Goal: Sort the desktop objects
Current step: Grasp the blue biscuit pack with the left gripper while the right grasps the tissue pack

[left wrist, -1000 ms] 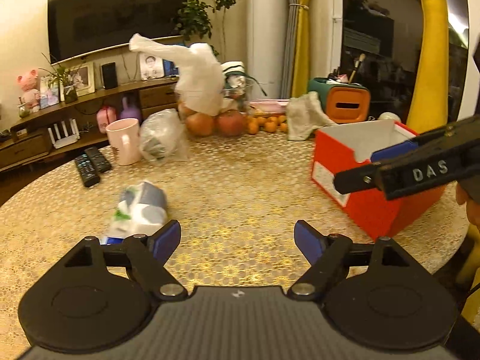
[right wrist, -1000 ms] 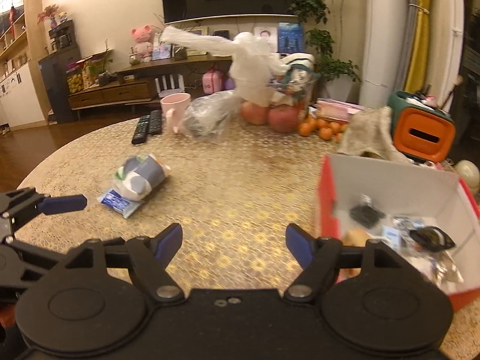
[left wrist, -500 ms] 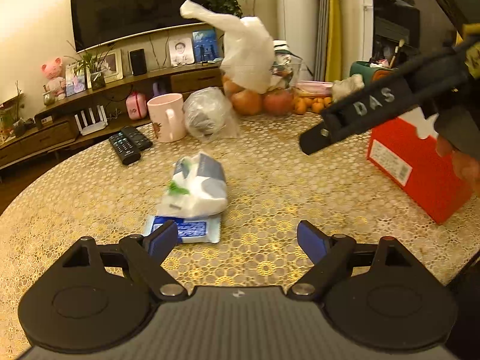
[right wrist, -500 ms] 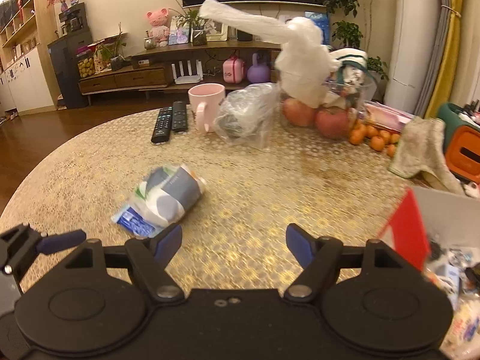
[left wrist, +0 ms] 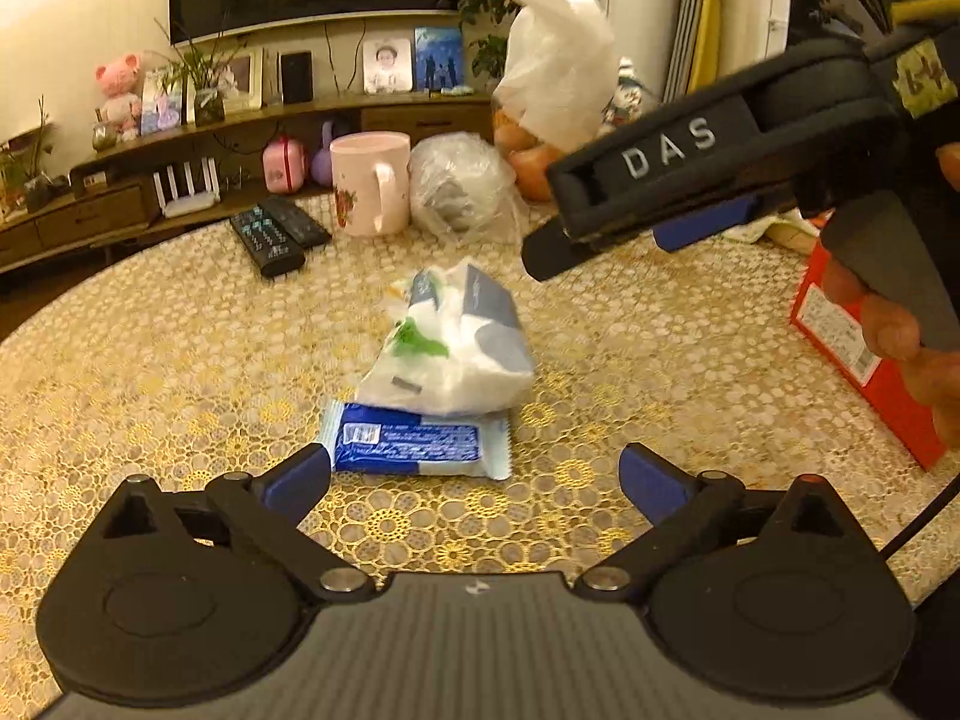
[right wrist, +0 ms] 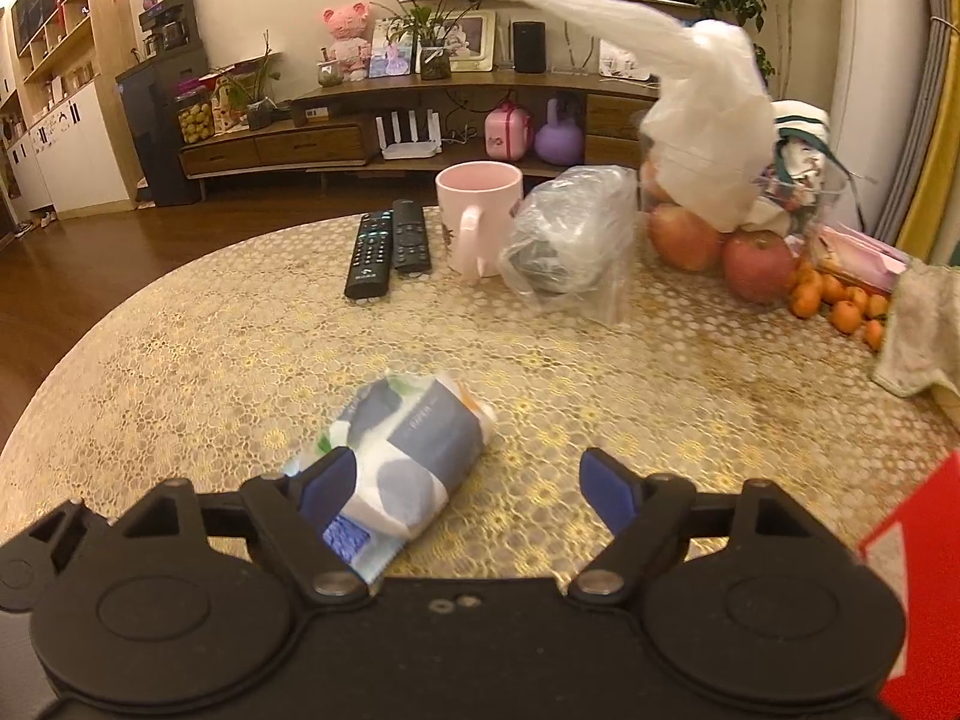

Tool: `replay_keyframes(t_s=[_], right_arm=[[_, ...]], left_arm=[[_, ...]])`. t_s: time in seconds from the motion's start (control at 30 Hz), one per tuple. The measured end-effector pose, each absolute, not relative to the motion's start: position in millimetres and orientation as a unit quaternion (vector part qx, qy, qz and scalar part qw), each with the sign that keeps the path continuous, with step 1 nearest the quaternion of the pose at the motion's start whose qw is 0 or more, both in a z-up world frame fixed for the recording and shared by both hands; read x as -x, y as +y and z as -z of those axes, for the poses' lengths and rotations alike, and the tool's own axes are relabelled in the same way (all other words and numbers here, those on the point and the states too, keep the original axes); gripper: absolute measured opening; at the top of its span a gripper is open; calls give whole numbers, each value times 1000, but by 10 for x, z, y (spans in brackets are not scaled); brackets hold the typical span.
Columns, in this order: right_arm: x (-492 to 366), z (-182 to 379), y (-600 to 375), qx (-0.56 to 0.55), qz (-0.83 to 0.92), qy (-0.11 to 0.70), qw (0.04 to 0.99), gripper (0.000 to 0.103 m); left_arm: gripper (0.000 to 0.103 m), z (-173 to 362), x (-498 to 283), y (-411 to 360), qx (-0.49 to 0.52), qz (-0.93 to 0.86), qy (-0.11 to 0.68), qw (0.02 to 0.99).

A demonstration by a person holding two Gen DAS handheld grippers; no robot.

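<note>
Left gripper (left wrist: pixel 474 471): fingers apart, empty, low over the worktop (left wrist: pixel 180 360) at its near edge. Right gripper (right wrist: pixel 462 480): fingers apart, empty, also near that edge.

Blue pack (left wrist: pixel 414 441) lies flat just ahead of the left fingers. Tissue pack (left wrist: pixel 456 348) rests on its far end, touching it. Red box (left wrist: pixel 864 360) stands at the right edge.

Toward the far edge: remotes (right wrist: pixel 387 246), mug (right wrist: pixel 477 216), clear bag (right wrist: pixel 570 240), fruit (right wrist: pixel 756 264).

Risk: both grippers converge on one stack and may collide. Closing on the blue pack may topple the tissue pack; soft film may slip from the fingers.
</note>
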State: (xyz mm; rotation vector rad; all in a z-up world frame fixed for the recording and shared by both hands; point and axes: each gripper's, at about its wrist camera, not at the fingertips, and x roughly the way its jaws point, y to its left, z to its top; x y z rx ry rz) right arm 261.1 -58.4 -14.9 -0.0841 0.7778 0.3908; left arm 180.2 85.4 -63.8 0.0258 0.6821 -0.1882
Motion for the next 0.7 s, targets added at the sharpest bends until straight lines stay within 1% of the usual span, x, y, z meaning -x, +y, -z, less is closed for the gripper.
replay_keyframes(t_s=[0.43,0.7], right_arm=[[-3000,532,-367,29,-180,410,893,82],[-3126,685,-303,36,-185,419,888,82]], left_arm=[[103,886,-2132,1007,-6,75,342,937],[103,990,-2274,962,-22,70,336,939]])
